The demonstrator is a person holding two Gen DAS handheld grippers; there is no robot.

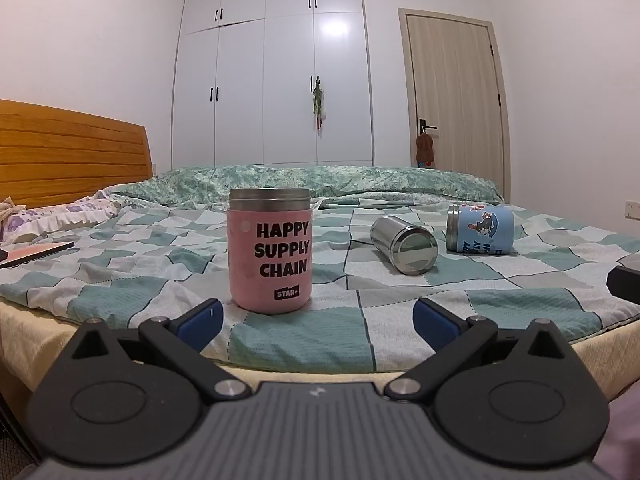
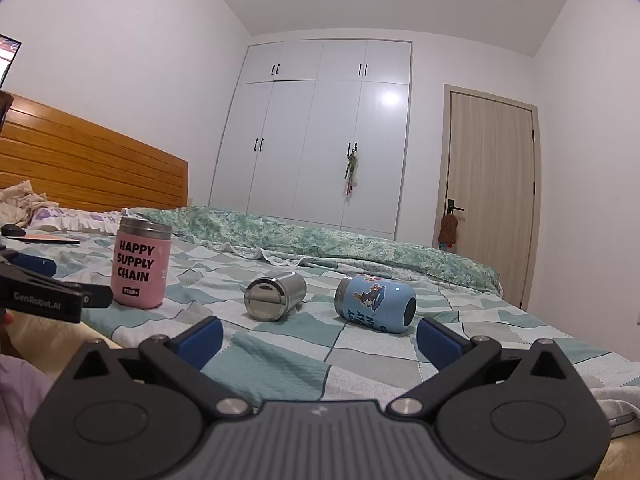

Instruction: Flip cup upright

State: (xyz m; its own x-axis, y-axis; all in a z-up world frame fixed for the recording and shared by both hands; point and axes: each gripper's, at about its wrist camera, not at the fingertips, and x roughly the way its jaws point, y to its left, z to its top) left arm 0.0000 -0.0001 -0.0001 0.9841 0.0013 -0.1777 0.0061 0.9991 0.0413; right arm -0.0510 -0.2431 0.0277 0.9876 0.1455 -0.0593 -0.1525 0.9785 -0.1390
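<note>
A pink cup [image 1: 270, 250] marked HAPPY SUPPLY CHAIN stands upright on the checked bedspread [image 1: 120, 280], just beyond my open, empty left gripper [image 1: 316, 318]. A plain steel cup [image 1: 404, 244] lies on its side, base toward me. A blue cartoon cup [image 1: 480, 229] lies on its side further right. In the right wrist view my right gripper [image 2: 318, 338] is open and empty, short of the steel cup [image 2: 276, 296] and the blue cup [image 2: 376, 303]. The pink cup [image 2: 141, 268] stands at left, with the left gripper [image 2: 68, 280] near it.
A wooden headboard [image 1: 72, 152] and pillows are at left. A folded green quilt [image 1: 320, 182] lies across the far side of the bed. A flat book-like object [image 1: 36, 254] lies at left. White wardrobe [image 1: 276, 80] and a door [image 1: 456, 92] stand behind.
</note>
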